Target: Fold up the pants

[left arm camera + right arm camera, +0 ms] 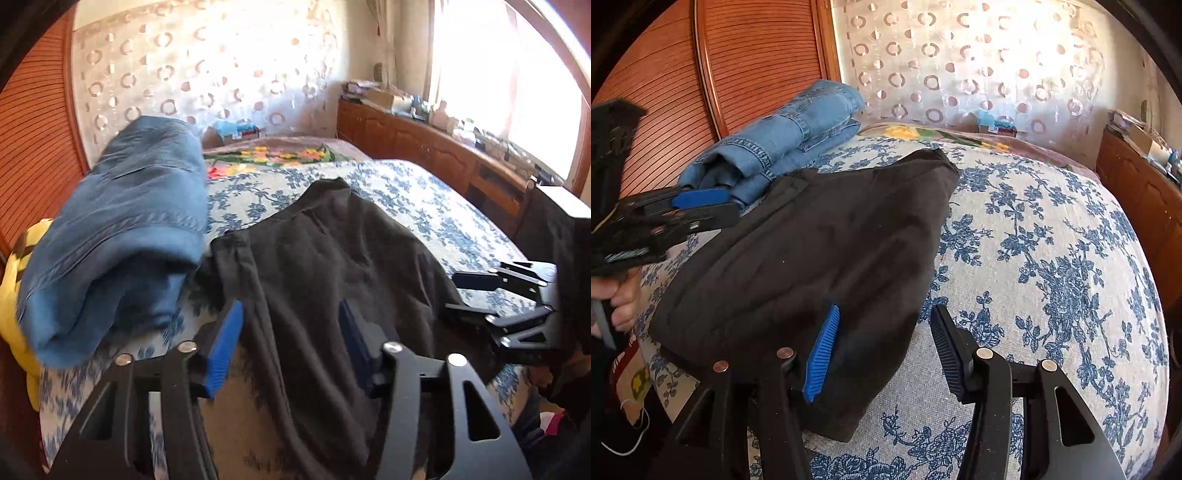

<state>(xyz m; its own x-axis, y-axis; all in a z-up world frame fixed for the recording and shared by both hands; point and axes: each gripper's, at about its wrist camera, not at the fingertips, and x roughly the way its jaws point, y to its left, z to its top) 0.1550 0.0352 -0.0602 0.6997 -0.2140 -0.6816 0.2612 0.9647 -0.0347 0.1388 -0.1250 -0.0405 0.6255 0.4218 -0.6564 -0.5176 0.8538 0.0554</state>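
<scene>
Dark brown pants point(325, 266) lie folded on the floral bed cover point(417, 199); they also show in the right wrist view point(827, 251). My left gripper point(291, 343) is open just above the near part of the pants and holds nothing. My right gripper point(886, 350) is open at the near right corner of the pants, its left finger over the cloth and its right finger over the bed cover point(1052, 258). The right gripper point(469, 295) shows at the pants' right edge in the left wrist view. The left gripper point(713, 206) shows at the pants' far left in the right wrist view.
Folded blue jeans point(783, 140) lie on the bed left of the dark pants, also in the left wrist view point(122, 229). A yellow item point(14, 280) sits beside them. A wooden slatted door point(701, 74), patterned curtain point(979, 55) and cluttered wooden cabinet point(443, 147) surround the bed.
</scene>
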